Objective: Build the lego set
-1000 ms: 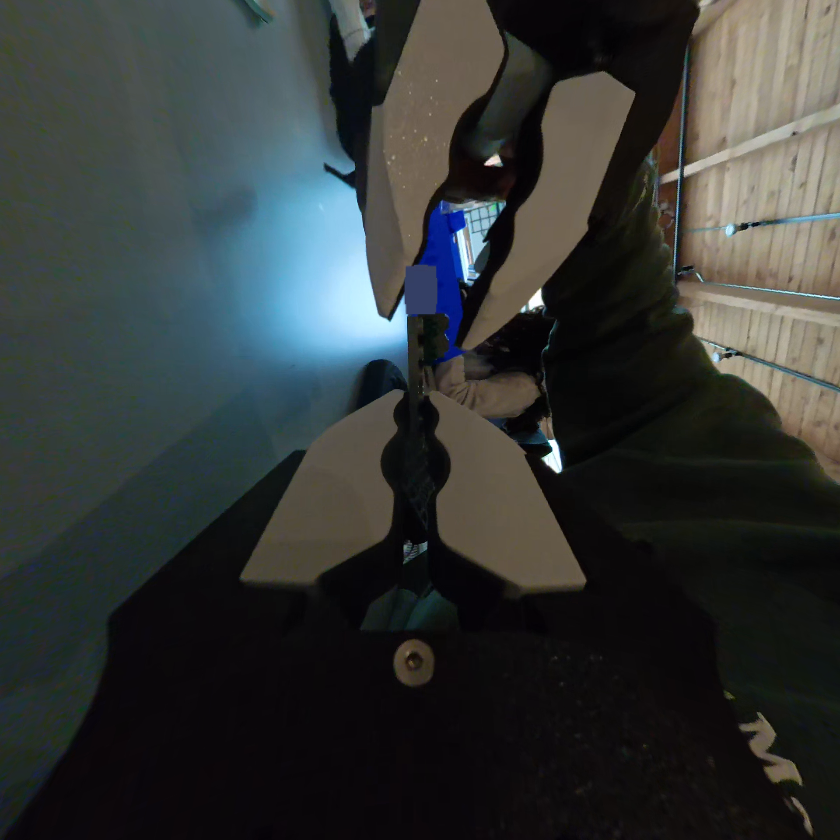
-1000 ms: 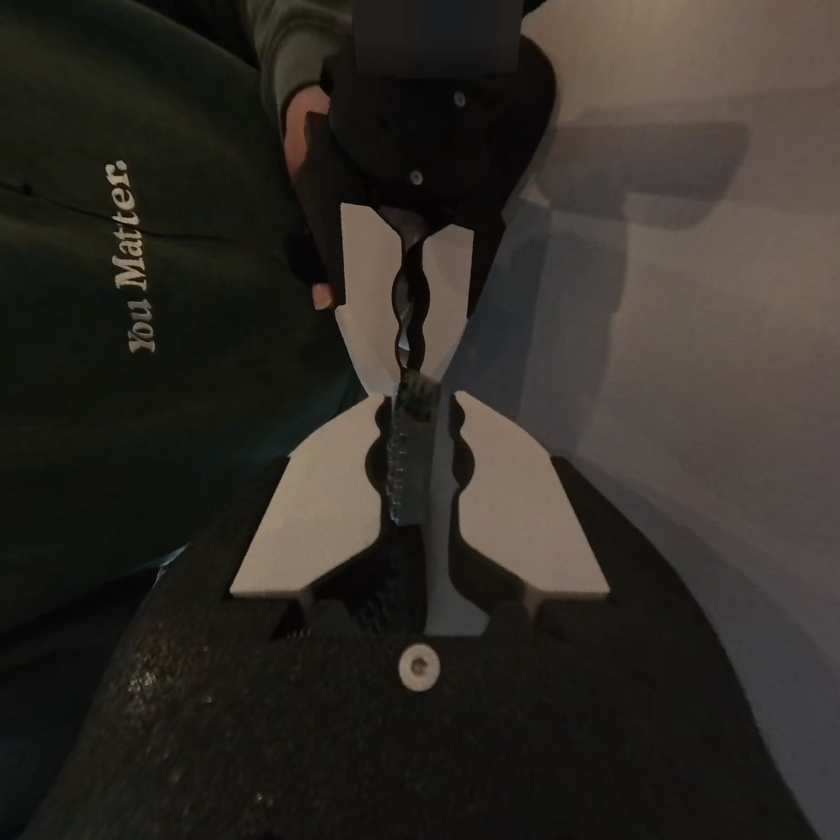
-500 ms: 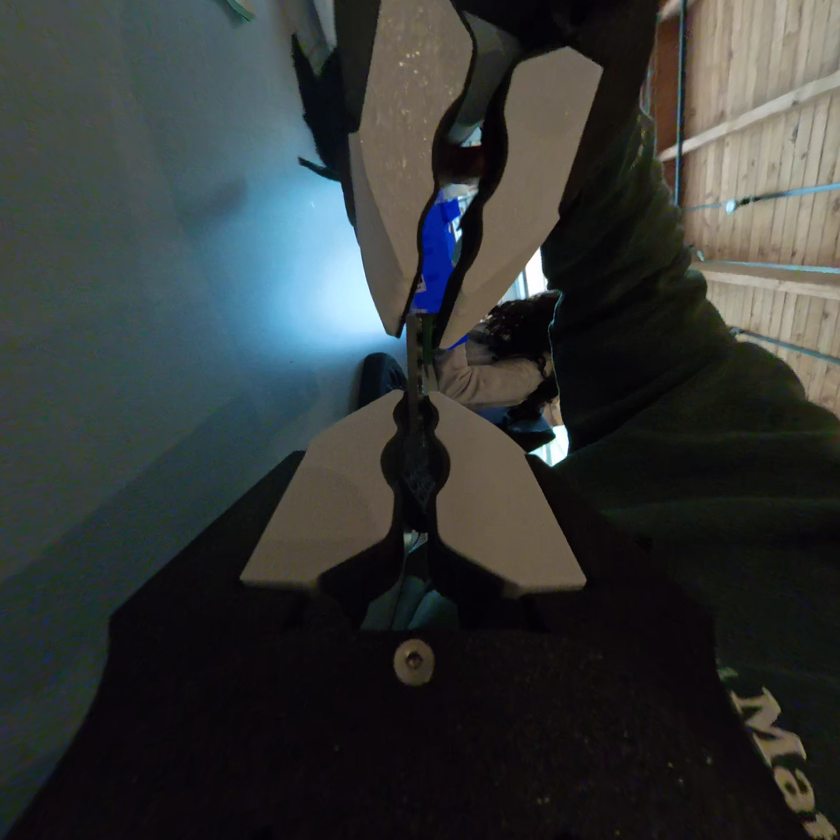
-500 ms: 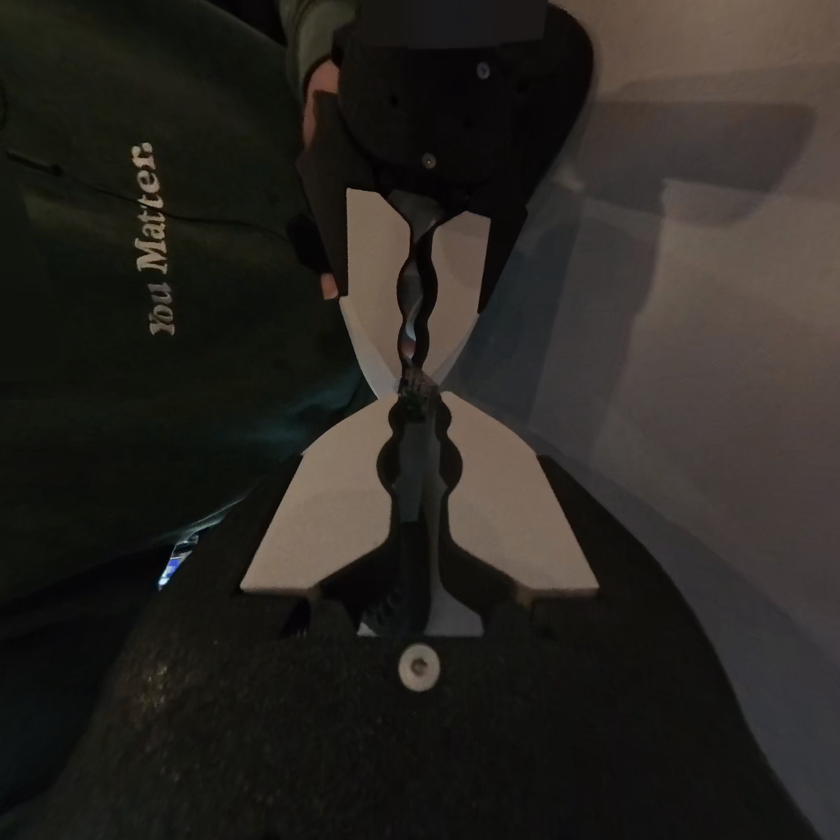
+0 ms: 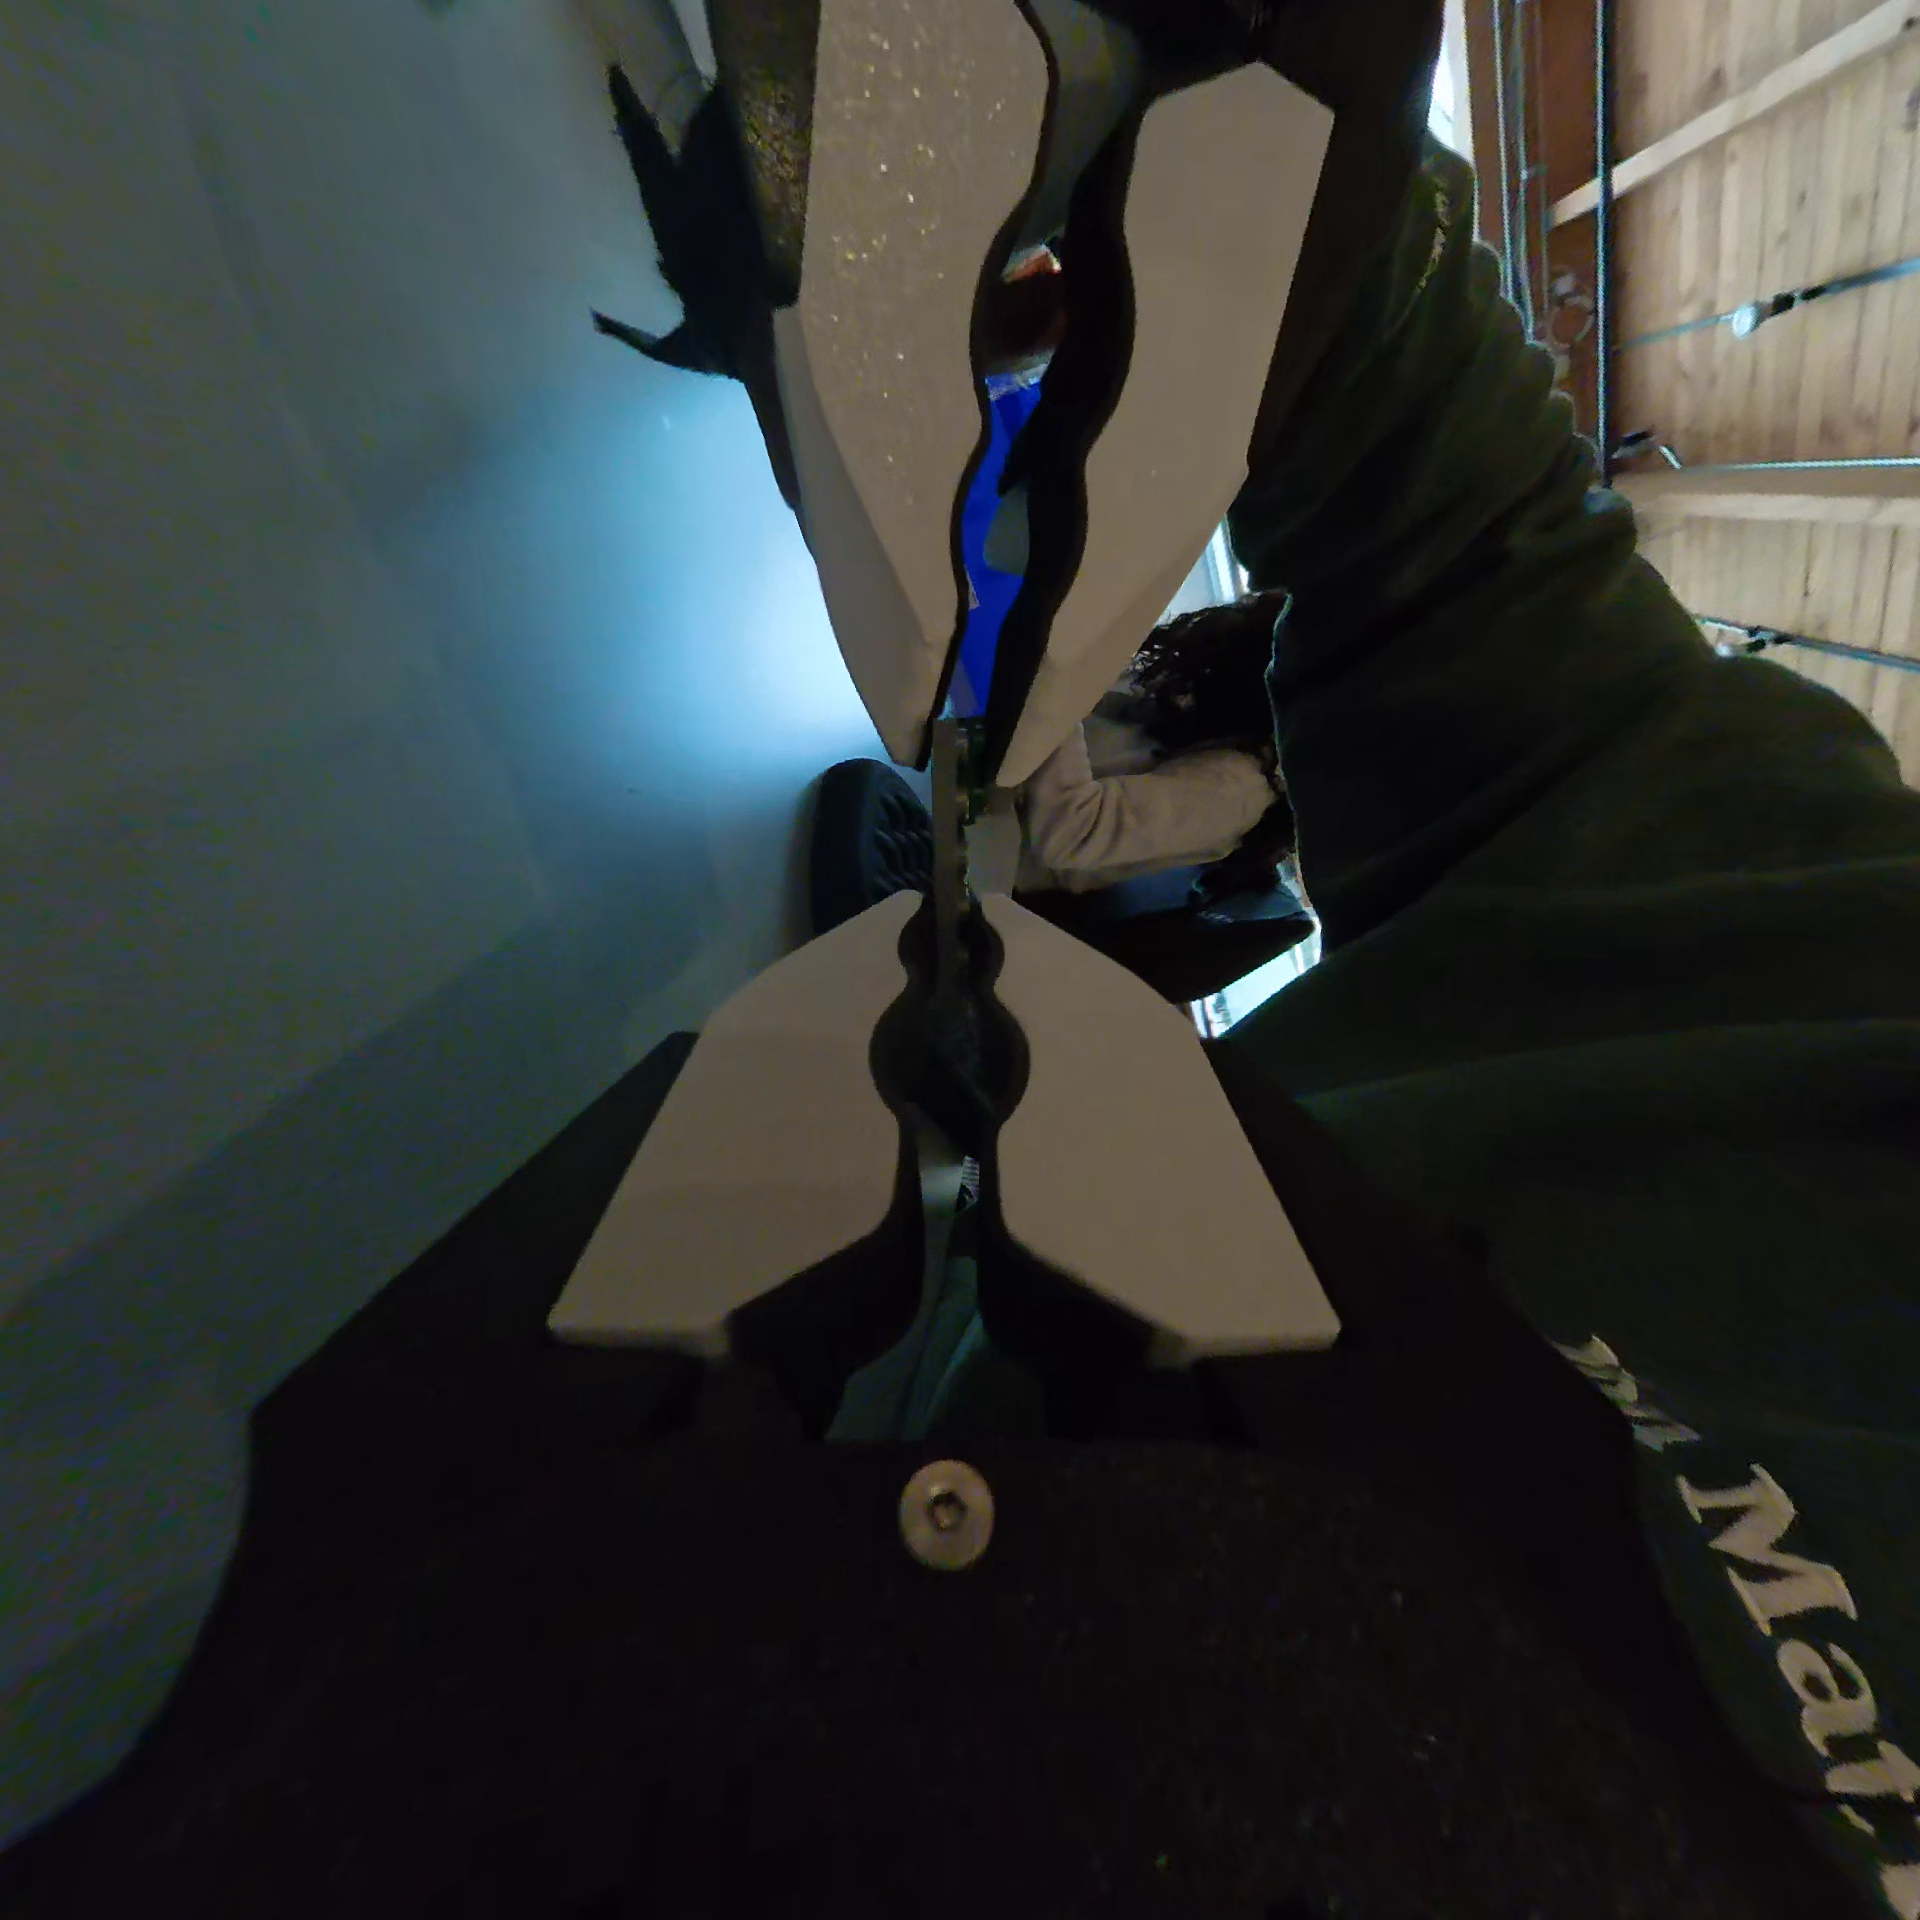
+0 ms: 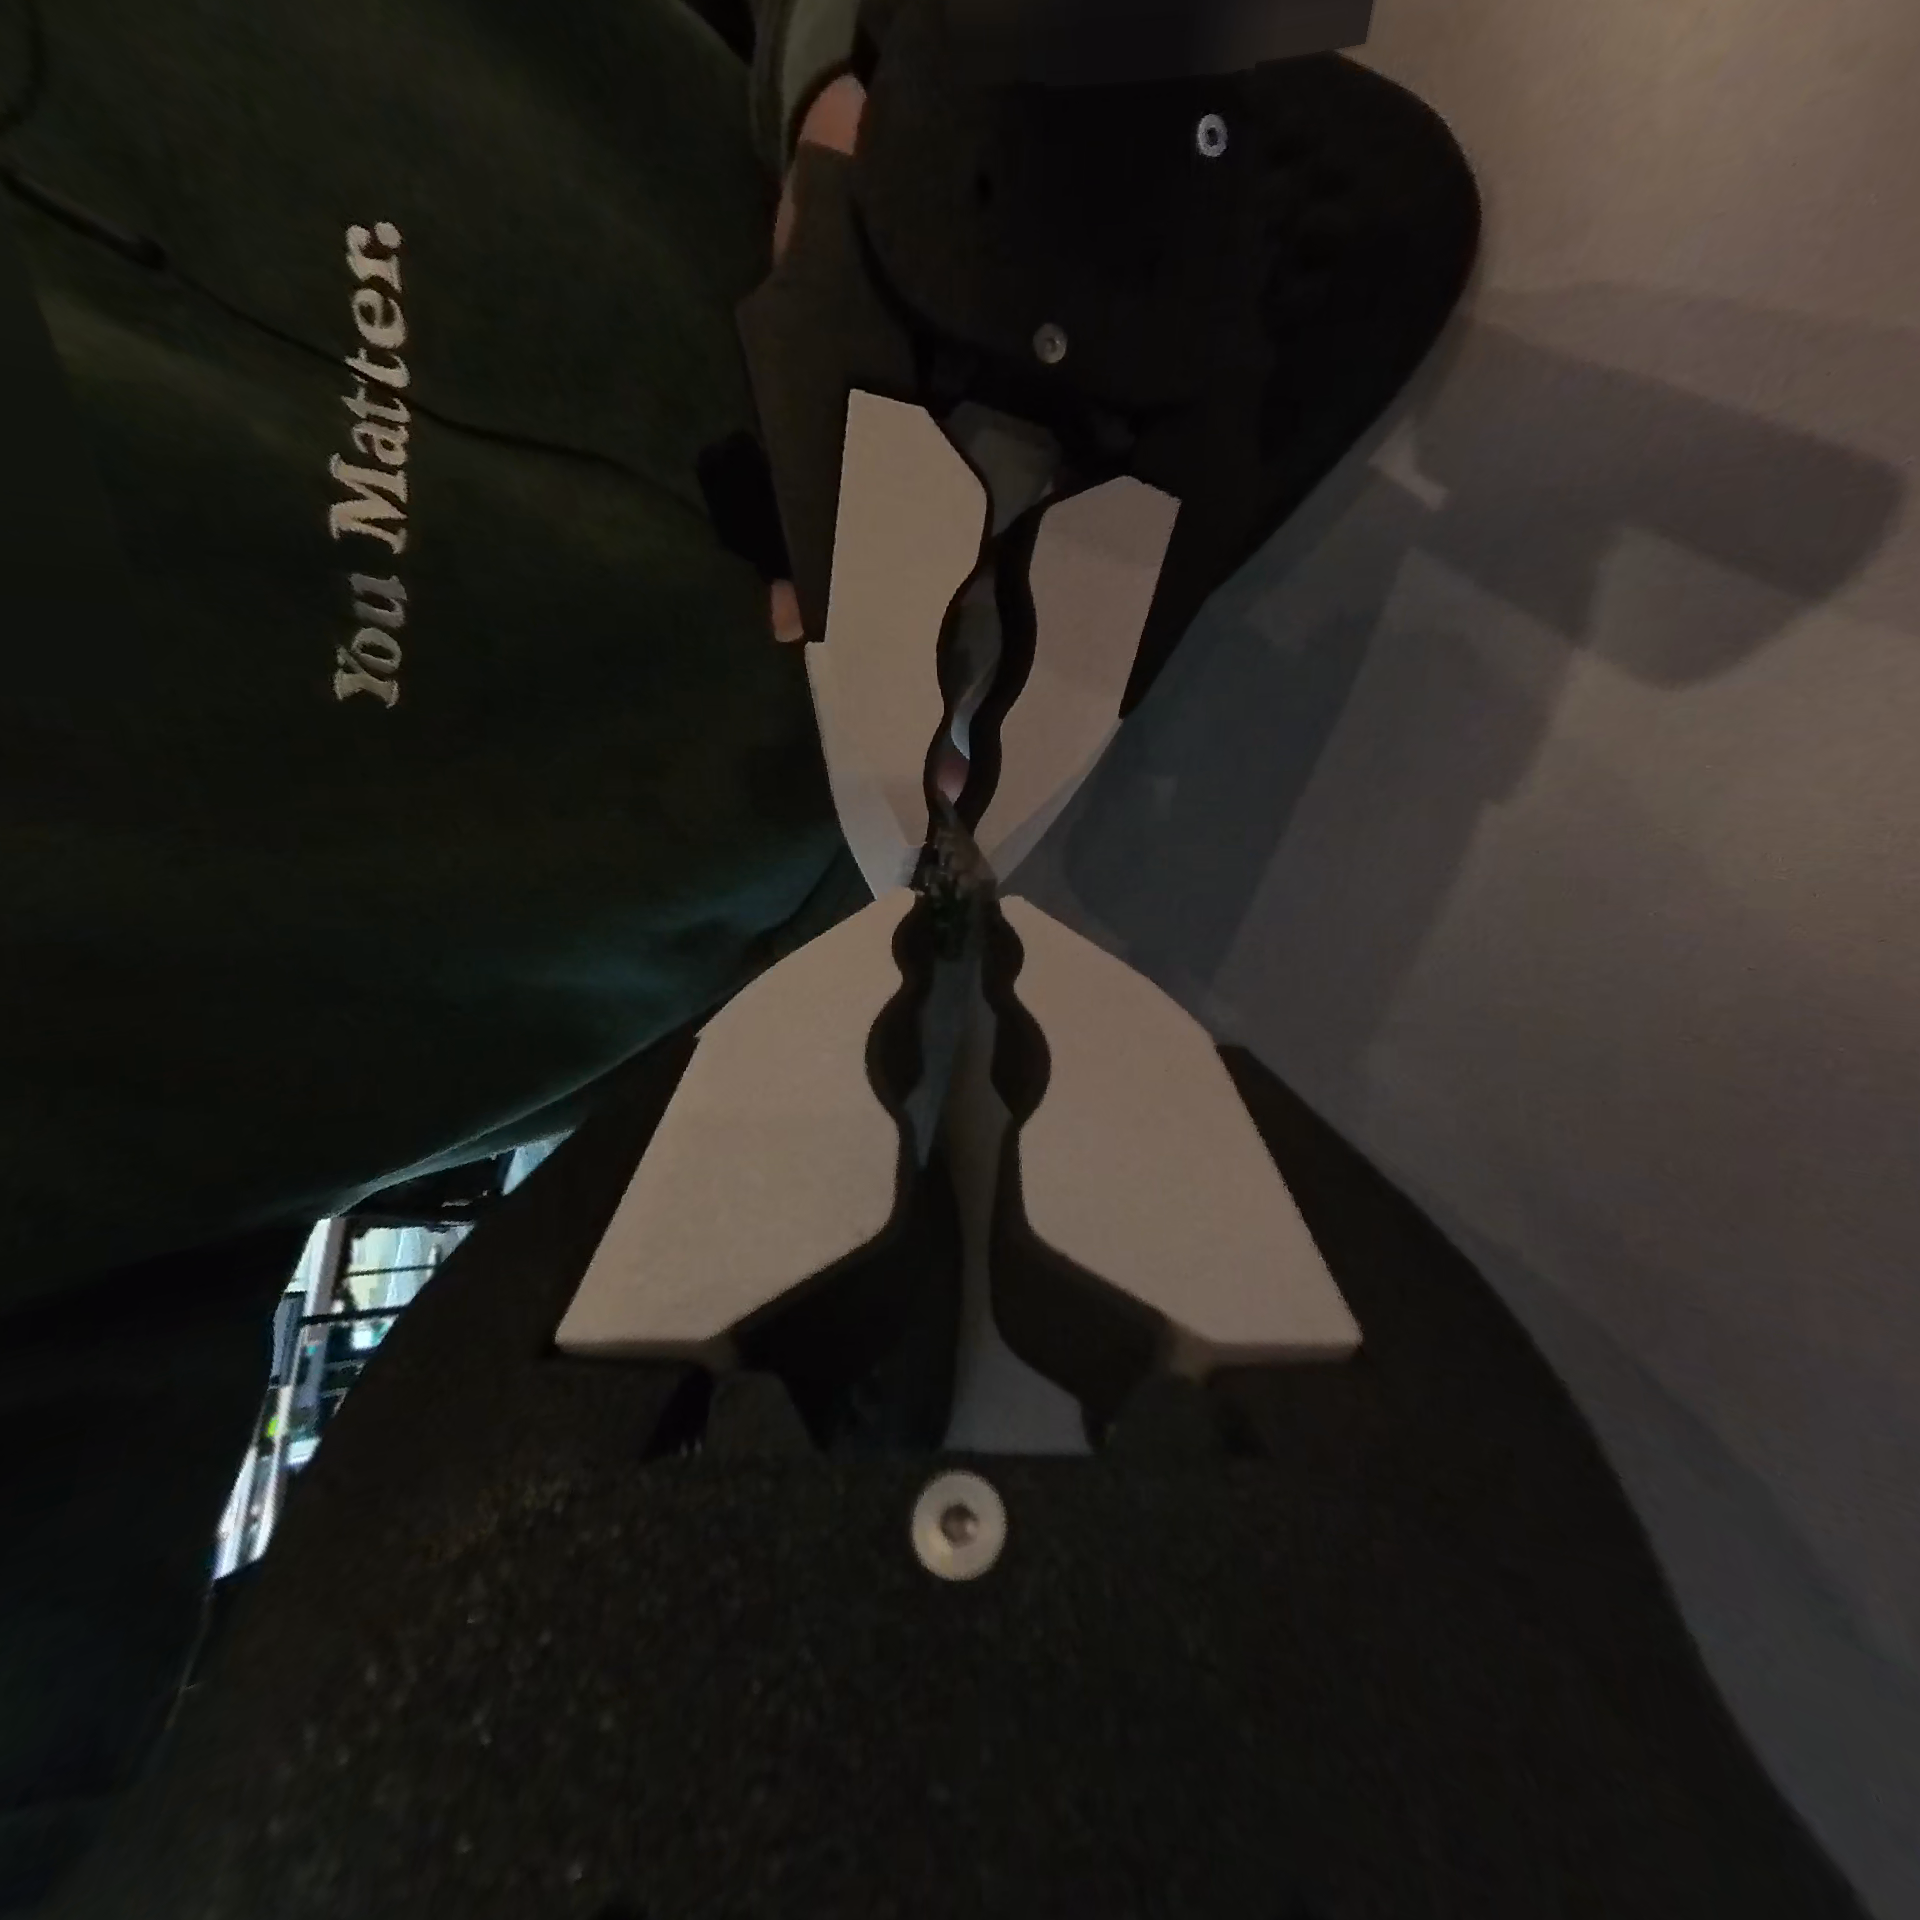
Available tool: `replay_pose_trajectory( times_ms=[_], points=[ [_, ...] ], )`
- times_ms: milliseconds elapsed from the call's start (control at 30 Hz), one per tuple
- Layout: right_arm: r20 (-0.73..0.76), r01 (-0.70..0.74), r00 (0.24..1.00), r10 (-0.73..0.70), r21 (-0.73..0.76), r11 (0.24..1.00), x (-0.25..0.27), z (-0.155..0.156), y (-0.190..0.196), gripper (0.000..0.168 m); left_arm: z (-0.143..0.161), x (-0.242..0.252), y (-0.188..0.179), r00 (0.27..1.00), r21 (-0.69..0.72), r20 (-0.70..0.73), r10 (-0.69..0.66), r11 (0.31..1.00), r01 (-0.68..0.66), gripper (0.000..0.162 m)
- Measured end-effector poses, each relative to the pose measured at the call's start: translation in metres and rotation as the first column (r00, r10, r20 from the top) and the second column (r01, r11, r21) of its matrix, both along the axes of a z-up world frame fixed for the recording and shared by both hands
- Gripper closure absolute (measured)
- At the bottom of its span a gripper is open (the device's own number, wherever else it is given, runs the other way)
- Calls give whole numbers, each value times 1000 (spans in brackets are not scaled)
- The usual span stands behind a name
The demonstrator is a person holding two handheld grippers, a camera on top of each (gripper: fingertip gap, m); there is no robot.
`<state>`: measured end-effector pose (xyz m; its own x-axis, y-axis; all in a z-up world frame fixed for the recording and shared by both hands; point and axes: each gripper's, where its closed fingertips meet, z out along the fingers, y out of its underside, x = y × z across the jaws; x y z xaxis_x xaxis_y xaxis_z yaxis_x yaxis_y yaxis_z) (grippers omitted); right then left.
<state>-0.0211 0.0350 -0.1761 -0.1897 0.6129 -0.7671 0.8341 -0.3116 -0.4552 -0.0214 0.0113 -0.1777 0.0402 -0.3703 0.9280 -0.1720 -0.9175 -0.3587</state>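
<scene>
So a thin lego piece (image 5: 951, 821) w/ green bits sits right btwn the two tools, tip to tip. The left gripper (image 5: 951, 914) is pinched tight on its near end. The right gripper (image 5: 956, 743) pinches the far end, w/ only a thin gap btwn its fingers. Just beside both tools is a person's dark green sleeve (image 5: 1507, 727). Behind it is a wood wall (image 5: 1766, 312).

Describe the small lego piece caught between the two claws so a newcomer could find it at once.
In the left wrist view, start at the near pair of white fingers of the left claw. A thin studded lego strip sticks out from their tips to the right claw opposite. It is the only slim grey-green thing bridging both claws.
</scene>
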Motion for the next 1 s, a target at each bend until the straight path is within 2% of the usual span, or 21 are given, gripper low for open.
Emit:
replay_pose_trajectory(
  times_ms=[167,233,300,433,533,667,733,833,1000],
  points=[
    [-18,41,999,-41,-26,999,-2,3,1,158,2,0,0,1000,-4,20,-1,1000,1,157],
    [-60,73,995,-76,-40,997,-4,10,5,148,6,1,0,1000,8,28,2,1000,-2,157],
    [-112,120,986,-125,-46,992,-5,21,12,145,8,1,2,999,19,32,10,1000,-11,157],
    [-190,289,946,-264,115,951,-5,34,36,145,9,0,10,999,18,34,42,999,-43,157],
    [-238,395,917,-321,423,815,4,33,49,143,10,-3,20,996,18,38,77,997,-78,157],
    [-284,478,870,-404,689,545,19,27,48,138,8,-7,33,991,-2,38,125,992,-125,157],
    [-292,485,854,-431,748,453,24,19,37,129,6,-7,36,990,-9,36,136,991,-136,157],
    [-309,502,831,-464,775,383,22,6,19,109,6,-2,36,991,-8,32,130,992,-130,156],
    [-334,480,819,-467,845,237,21,-4,10,104,6,7,30,994,-14,25,110,994,-109,157]
  ],
)
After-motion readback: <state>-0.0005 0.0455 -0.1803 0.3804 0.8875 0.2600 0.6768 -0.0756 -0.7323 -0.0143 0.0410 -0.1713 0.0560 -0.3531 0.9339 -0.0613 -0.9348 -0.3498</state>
